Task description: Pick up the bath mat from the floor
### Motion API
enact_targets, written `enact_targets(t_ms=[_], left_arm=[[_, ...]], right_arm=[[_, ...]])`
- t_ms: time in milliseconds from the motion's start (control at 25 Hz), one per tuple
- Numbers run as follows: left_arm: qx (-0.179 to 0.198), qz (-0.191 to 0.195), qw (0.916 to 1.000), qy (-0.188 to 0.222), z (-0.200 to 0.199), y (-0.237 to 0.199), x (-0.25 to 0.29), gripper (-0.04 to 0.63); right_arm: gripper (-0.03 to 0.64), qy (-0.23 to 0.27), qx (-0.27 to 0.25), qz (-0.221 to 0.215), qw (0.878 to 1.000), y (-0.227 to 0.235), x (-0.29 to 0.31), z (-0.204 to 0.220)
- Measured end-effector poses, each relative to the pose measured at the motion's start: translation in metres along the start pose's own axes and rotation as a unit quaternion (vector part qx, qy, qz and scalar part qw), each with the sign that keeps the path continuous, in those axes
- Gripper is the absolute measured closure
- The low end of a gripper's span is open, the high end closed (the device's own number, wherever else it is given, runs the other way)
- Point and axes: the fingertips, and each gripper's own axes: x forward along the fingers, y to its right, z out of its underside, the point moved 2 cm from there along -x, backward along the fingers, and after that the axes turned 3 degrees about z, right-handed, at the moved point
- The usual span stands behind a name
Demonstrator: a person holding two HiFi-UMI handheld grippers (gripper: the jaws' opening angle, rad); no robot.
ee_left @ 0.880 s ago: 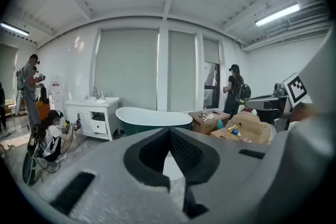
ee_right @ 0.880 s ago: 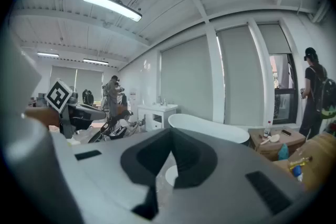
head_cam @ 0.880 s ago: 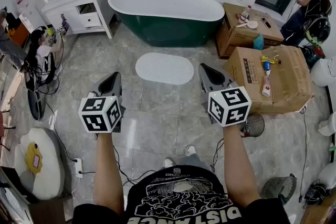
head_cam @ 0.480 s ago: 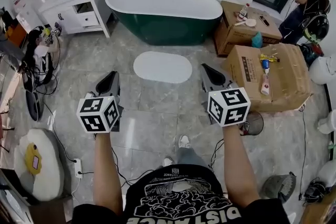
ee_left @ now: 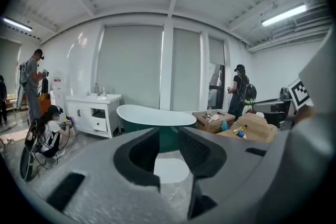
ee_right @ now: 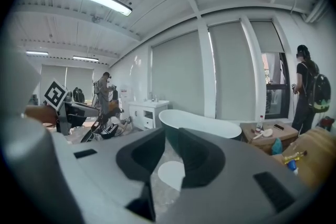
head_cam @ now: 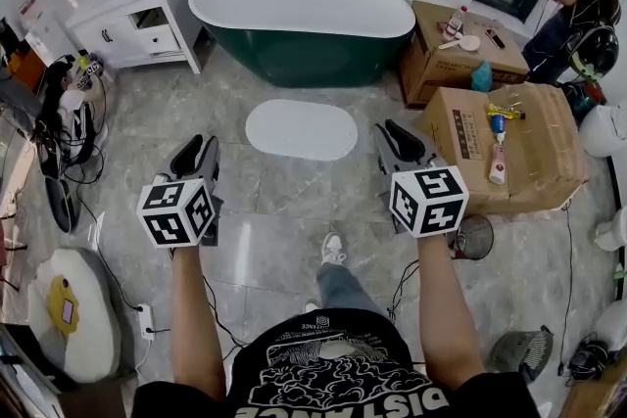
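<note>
Both the left gripper [head_cam: 197,149] and right gripper [head_cam: 397,133] are held slightly parted, empty; the bath mat [head_cam: 301,129] is seen ahead between them, well apart.

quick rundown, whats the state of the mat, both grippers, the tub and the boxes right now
bath mat: lying flat on the floor, untouched
left gripper: in the air short of the mat, fingers slightly apart, nothing between them
right gripper: in the air too, fingers a narrow gap apart, empty
bathtub: upright, looks empty
cardboard boxes: closed, small items lying on top
</note>
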Motion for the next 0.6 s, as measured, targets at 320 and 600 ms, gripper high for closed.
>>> enact_targets(t_ms=[320,600], left_arm=[[-0.001,-0.012,0.9999,-0.009,-0.018,-0.017,0.073,0.43],[-0.012,-0.031,0.9993,-0.014,-0.039,-0.04,0.141,0.373]], right_arm=[[0.495,-0.005,0.015,-0.001,1.0,0.05,0.069,-0.005],[0.444,-0.013,0.025,-0.006,1.0,0.096,0.142,-0.016]])
